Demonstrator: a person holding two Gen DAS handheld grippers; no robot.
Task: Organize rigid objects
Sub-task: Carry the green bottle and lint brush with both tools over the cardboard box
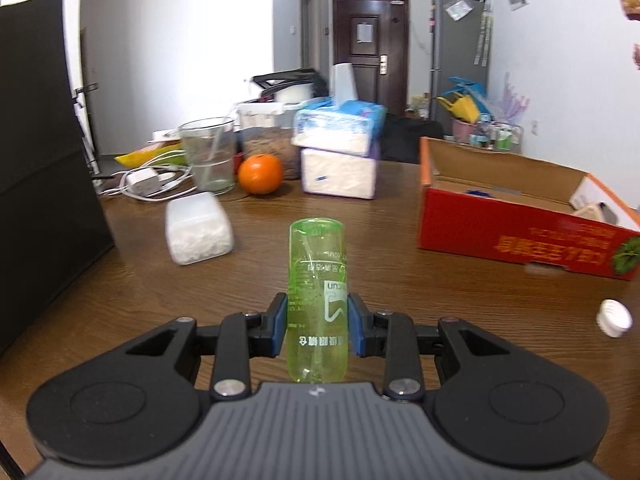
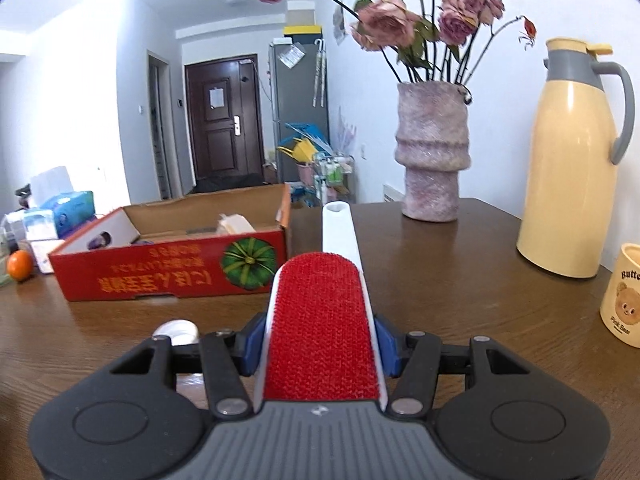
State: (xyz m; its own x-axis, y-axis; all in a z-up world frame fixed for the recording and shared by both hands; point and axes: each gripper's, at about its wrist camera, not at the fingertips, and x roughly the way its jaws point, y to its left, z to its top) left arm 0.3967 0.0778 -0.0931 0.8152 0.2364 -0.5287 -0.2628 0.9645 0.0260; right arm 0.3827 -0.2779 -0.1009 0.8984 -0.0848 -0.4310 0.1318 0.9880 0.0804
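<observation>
My left gripper (image 1: 318, 326) is shut on a clear green plastic bottle (image 1: 318, 280), held above the wooden table (image 1: 280, 240) and pointing forward. My right gripper (image 2: 320, 344) is shut on a lint brush with a red pad (image 2: 322, 328) and a white handle that points away. An open red cardboard box (image 1: 520, 236) lies on the table ahead and to the right of the left gripper. In the right wrist view the box (image 2: 176, 272) sits ahead on the left, with a few items inside. A white cap (image 1: 614, 318) lies on the table, also seen by the right gripper (image 2: 178, 332).
On the left side stand a white lidded container (image 1: 198, 228), an orange (image 1: 260, 174), a glass cup (image 1: 208, 156), tissue packs (image 1: 340, 156), a charger with cable (image 1: 148, 182) and a black panel (image 1: 40, 184). On the right are a vase of flowers (image 2: 432, 152), a yellow thermos (image 2: 572, 160) and a bear mug (image 2: 622, 296).
</observation>
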